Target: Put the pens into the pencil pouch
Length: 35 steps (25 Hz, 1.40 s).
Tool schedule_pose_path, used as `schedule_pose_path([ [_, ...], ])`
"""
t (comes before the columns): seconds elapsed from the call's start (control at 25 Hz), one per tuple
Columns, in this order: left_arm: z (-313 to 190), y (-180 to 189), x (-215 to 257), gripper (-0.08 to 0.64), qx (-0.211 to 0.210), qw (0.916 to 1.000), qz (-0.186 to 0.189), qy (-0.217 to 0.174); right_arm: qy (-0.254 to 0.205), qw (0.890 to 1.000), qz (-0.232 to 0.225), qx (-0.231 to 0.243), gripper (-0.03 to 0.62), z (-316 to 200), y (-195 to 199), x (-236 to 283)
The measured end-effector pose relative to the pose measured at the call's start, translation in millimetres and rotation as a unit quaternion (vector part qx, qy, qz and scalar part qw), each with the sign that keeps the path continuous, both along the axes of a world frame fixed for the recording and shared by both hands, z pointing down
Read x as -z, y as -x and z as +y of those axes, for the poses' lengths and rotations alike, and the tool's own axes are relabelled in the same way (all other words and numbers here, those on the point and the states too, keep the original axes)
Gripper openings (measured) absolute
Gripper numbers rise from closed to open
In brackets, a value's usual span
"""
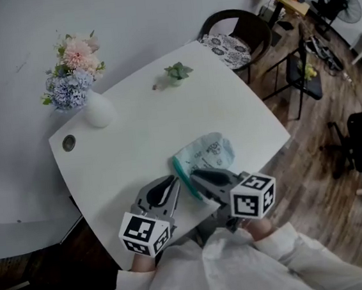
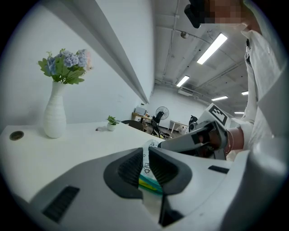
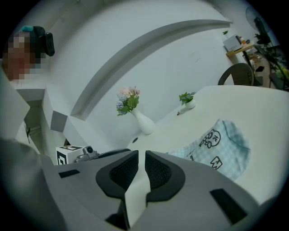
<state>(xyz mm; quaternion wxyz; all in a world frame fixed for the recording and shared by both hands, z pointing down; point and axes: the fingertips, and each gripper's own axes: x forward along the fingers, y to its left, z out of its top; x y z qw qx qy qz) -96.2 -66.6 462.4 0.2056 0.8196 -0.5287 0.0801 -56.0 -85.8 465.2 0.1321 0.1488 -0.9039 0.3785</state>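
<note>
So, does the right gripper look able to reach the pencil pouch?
Probably yes: the pencil pouch lies just ahead of the right gripper, whose jaws are together and empty, with only table between; the left gripper pinches the pouch's edge.

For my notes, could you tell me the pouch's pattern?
The pouch is pale blue check with cartoon prints; right gripper view.

A pouch (image 1: 209,152) is laid on the table (image 1: 141,132), near the front edge. Its near edge is gripped between the jaws of the left gripper (image 1: 174,185), which is held at its left. The right gripper (image 1: 196,175) is held just beside, over the pouch's near end. A vase (image 1: 99,111) is set at the far left, with a hole (image 1: 69,142) near it. A plant (image 1: 177,73) is set at the far edge. A chair (image 1: 237,35) is placed behind the table, at the right.
</note>
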Motion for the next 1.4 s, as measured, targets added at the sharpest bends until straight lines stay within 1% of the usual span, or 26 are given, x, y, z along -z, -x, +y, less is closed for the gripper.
schedule_pose_path([
  [0.08,-2.7,-3.6,1.9,0.043,-0.016,0.9998,-0.008,0.005,-0.009,1.000,-0.007,-0.003,0.035,-2.9,-2.2,6.6],
  [0.2,-3.1,-10.6,4.1,0.040,-0.039,0.9991,-0.010,0.018,-0.028,1.000,0.002,-0.006,0.026,-6.6,-5.8,12.5],
  [0.28,-2.6,-13.7,5.1,0.037,-0.042,0.9987,-0.013,0.024,-0.039,0.999,0.005,-0.010,0.023,-8.9,-9.2,19.0],
  [0.48,-7.8,-8.1,6.4,0.021,-0.009,0.9985,-0.026,0.046,-0.074,0.997,0.005,-0.022,0.017,-14.8,-17.1,33.3],
  [0.64,-11.8,-9.2,10.7,0.014,0.000,0.9984,-0.030,0.048,-0.095,0.995,0.008,-0.025,0.014,-14.7,-22.7,41.5],
  [0.8,-12.0,-17.6,14.9,0.011,-0.005,0.9984,-0.031,0.047,-0.100,0.995,0.010,-0.024,0.011,-12.6,-27.5,46.7],
  [0.96,-14.1,-26.9,14.3,0.011,-0.009,0.9983,-0.030,0.050,-0.094,0.995,0.011,-0.020,0.011,-10.2,-30.7,44.7],
  [1.4,-13.7,-39.5,6.4,0.009,-0.039,0.9968,-0.028,0.065,-0.089,0.996,0.016,-0.018,0.008,-7.1,-33.9,36.2],
])
